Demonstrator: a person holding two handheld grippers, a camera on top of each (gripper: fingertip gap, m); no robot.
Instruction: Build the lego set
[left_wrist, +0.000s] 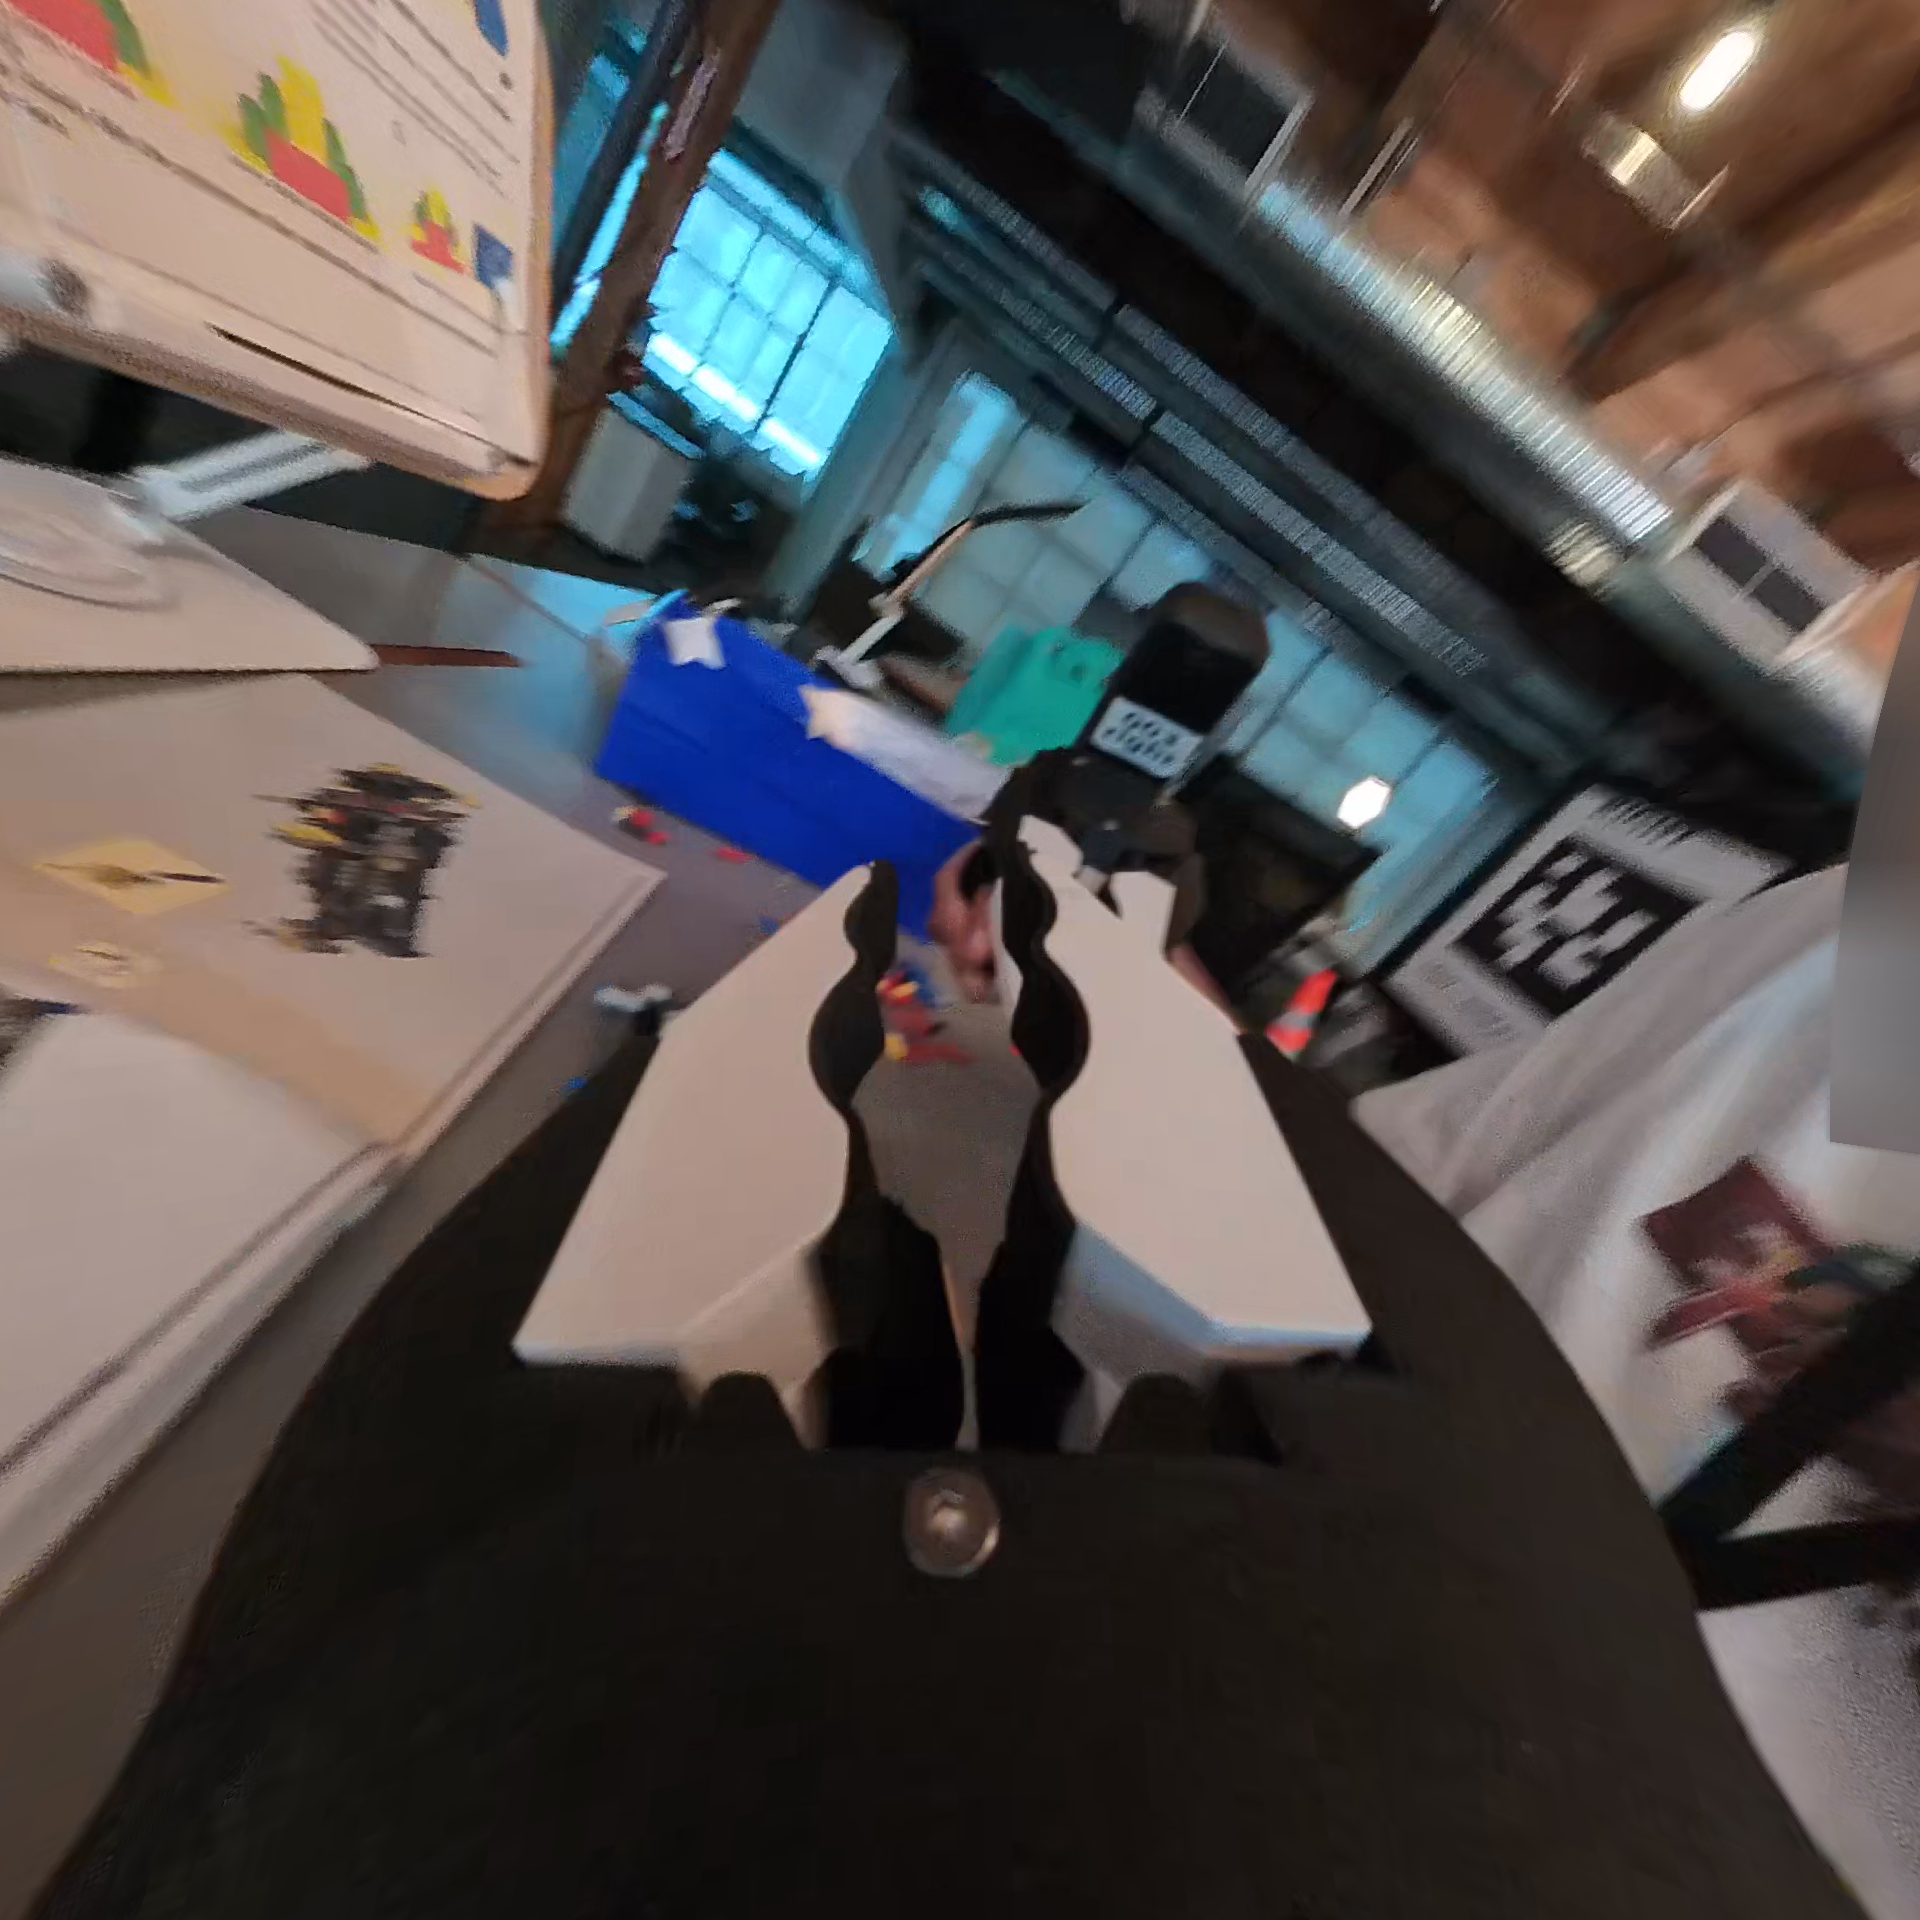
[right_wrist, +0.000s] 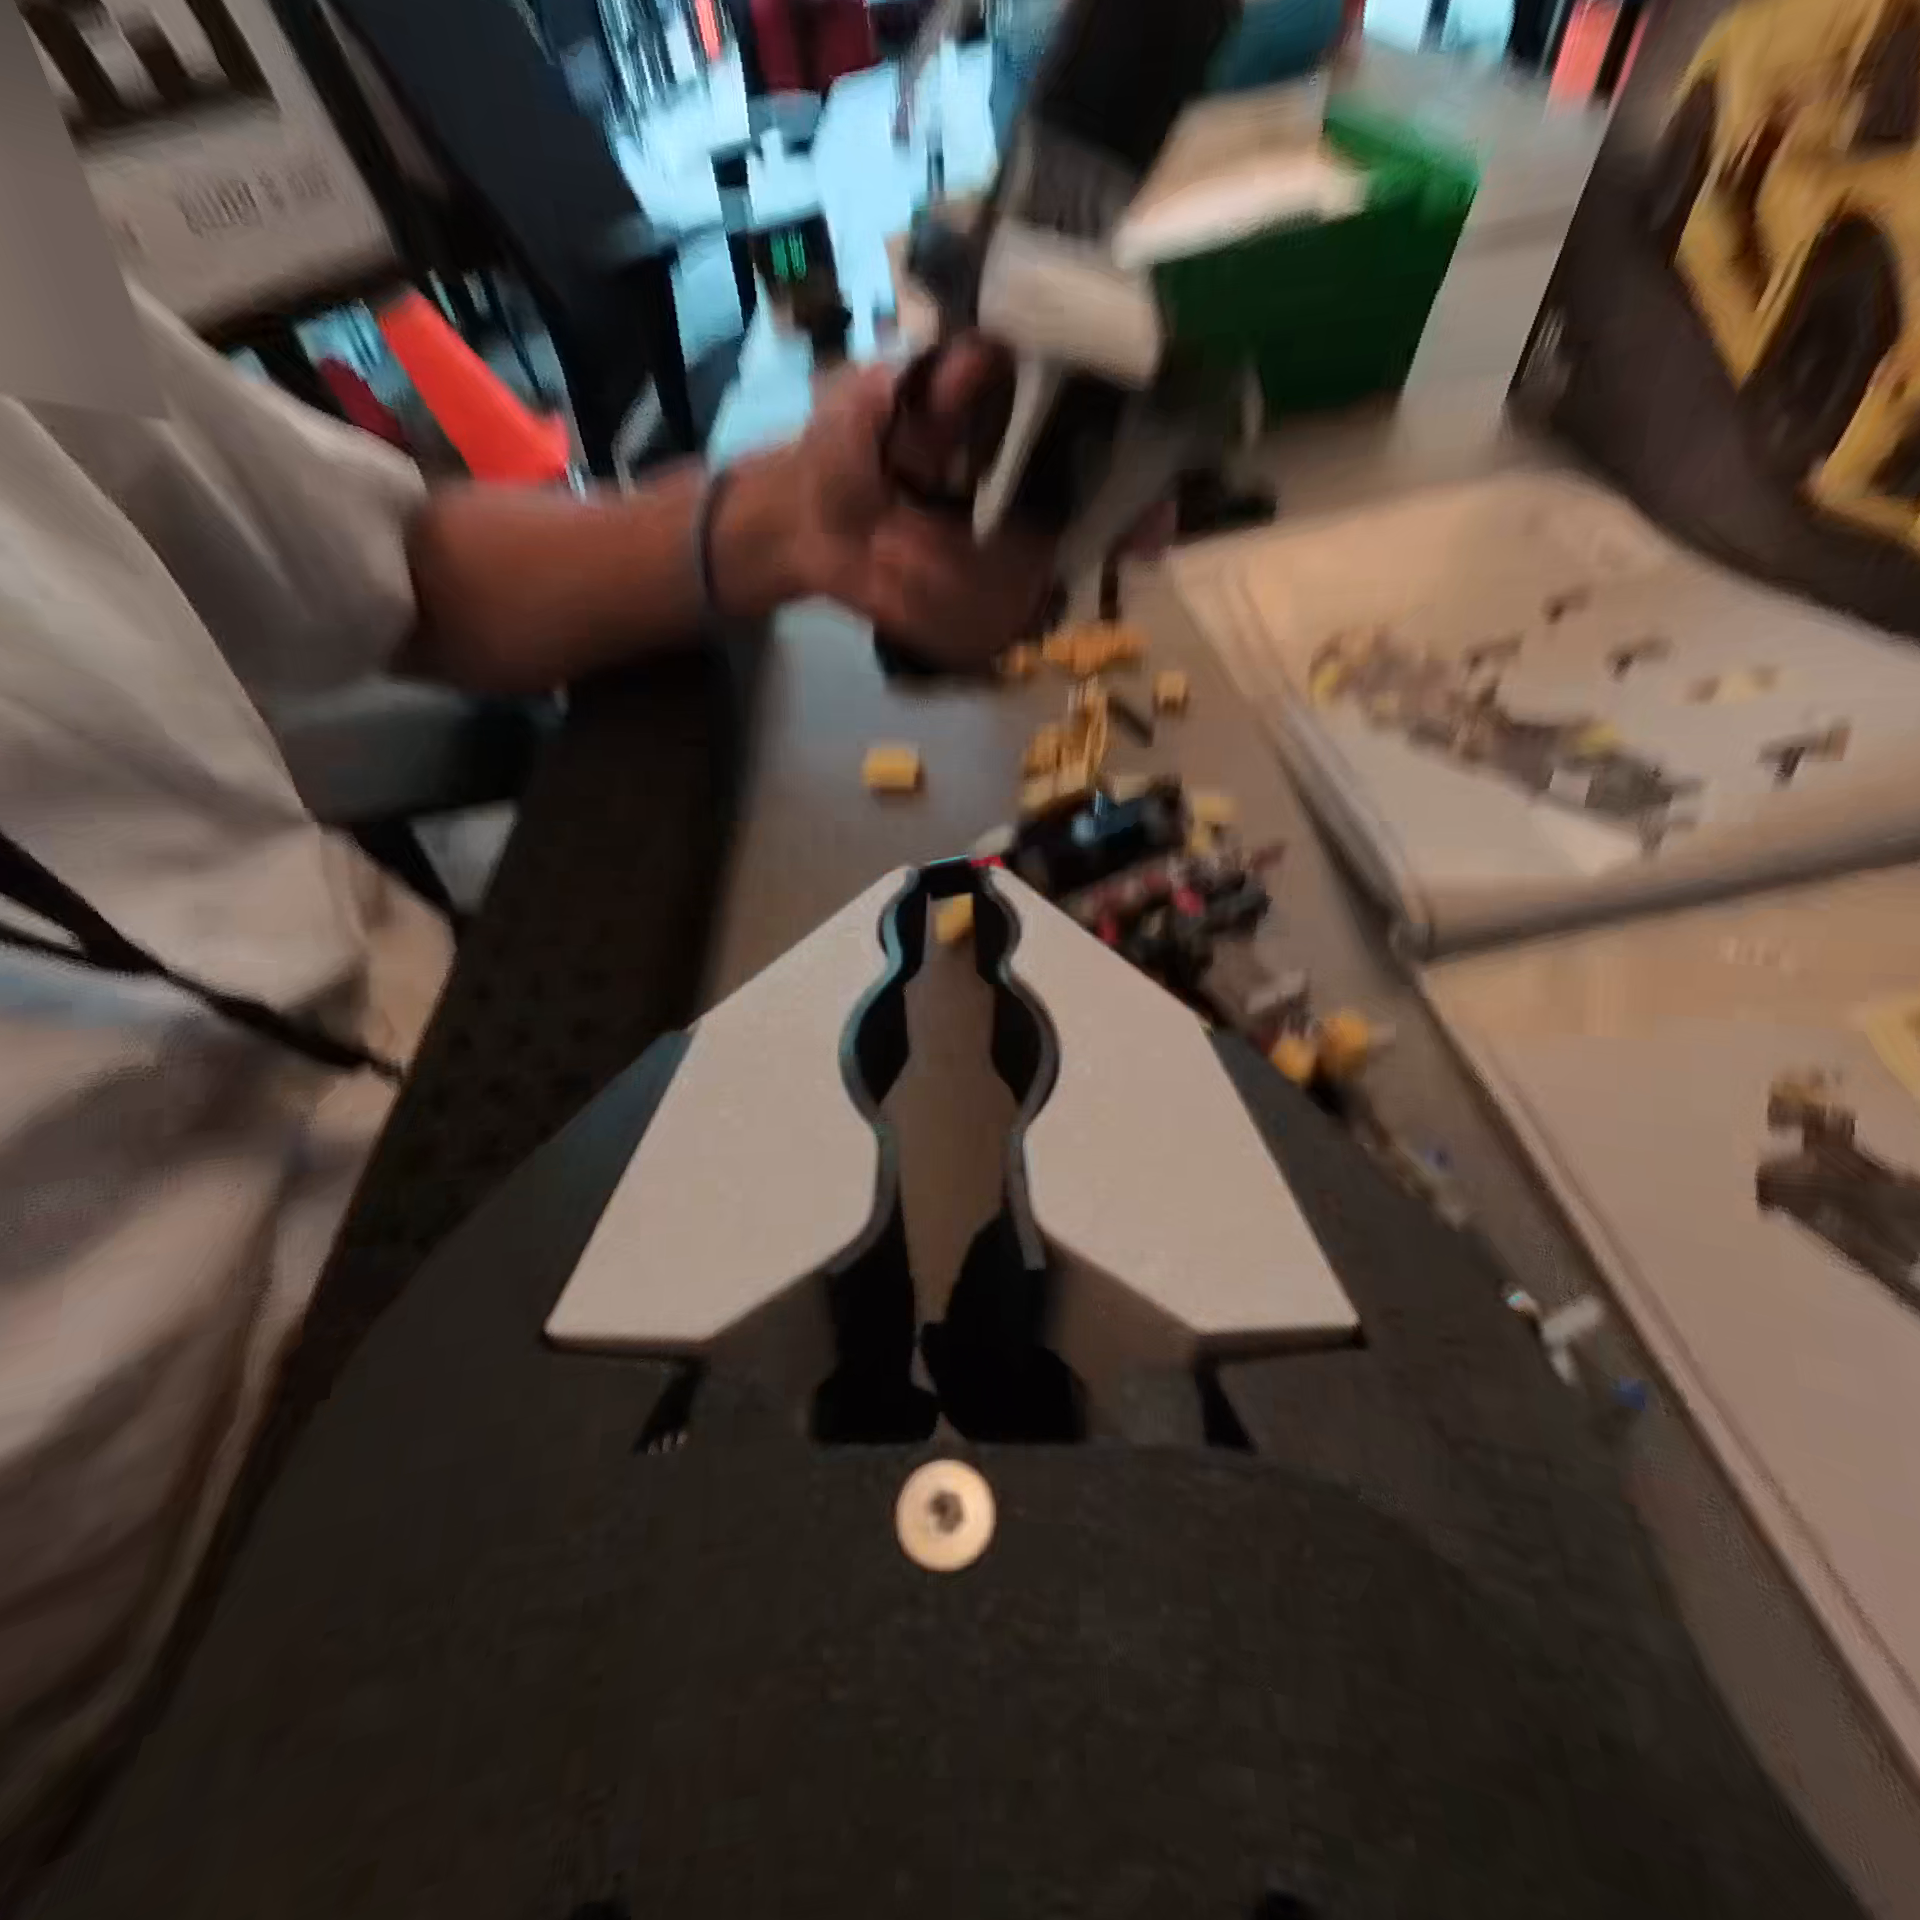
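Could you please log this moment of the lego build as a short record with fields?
left tongs: open, empty, raised and tilted above the table
right tongs: nearly closed on a small dark piece at the tips
loose pieces: yellow and dark bricks scattered on the grey table
instruction booklet: open, lying right of the pieces
hand: gripping the far tongs' handle
image quality: motion blur, fine detail unclear

Two open white instruction booklets (right_wrist: 1538, 727) lie along the surface's (right_wrist: 831, 727) right edge; one blue plastic bin (left_wrist: 769, 769); one orange cone (left_wrist: 1304, 1013); loose yellow and black bricks (right_wrist: 1081, 748), too blurred to count.
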